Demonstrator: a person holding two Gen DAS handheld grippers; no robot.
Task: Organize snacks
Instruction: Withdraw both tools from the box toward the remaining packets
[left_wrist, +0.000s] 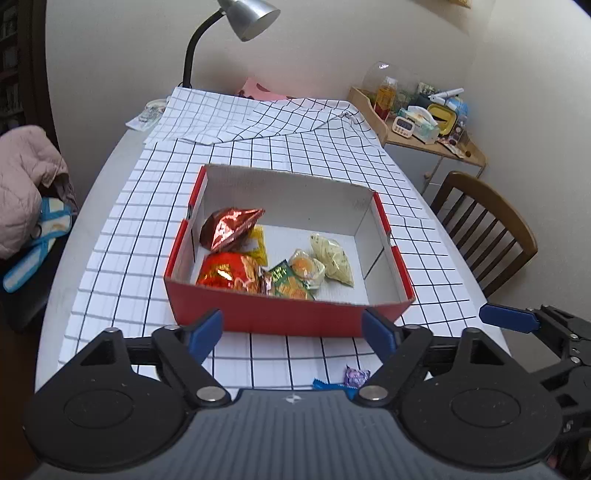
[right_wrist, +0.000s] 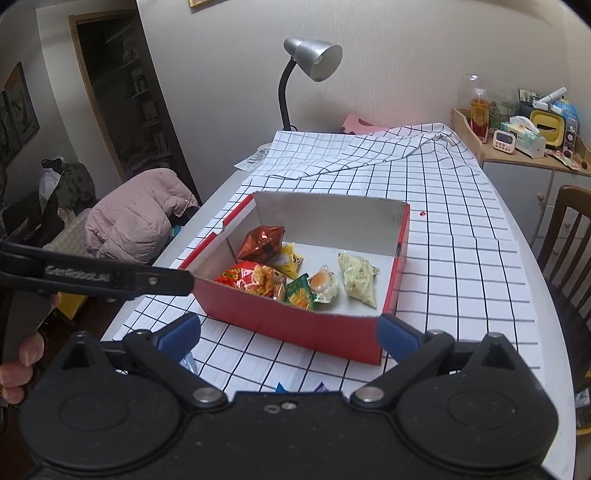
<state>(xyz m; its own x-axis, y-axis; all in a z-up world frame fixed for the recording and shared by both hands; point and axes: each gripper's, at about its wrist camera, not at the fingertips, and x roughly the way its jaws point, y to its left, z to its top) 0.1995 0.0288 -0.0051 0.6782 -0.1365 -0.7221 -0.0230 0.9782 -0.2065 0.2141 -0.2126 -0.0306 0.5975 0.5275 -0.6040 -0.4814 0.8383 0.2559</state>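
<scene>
The red cardboard box (left_wrist: 291, 314) sits open near the middle of the table, on the checked cloth (left_wrist: 406, 229), and holds the snacks: a shiny copper-red foil packet (left_wrist: 231, 229) against its left wall, a yellow sachet (left_wrist: 258, 245) just beside that, a red-orange bag (left_wrist: 227, 273) in the near left corner, a green packet (left_wrist: 288, 282) at the near wall, a clear-wrapped round cake (left_wrist: 306, 267) next to it, and a pale cream packet (left_wrist: 332, 260) toward the right. Two small wrapped candies, one purple (left_wrist: 356, 376) and one blue (left_wrist: 327, 384), lie on the cloth at the table's near edge. The left gripper (left_wrist: 291, 332) and right gripper (right_wrist: 288, 336) both hover before the box's near wall, jaws spread wide with nothing between them.
</scene>
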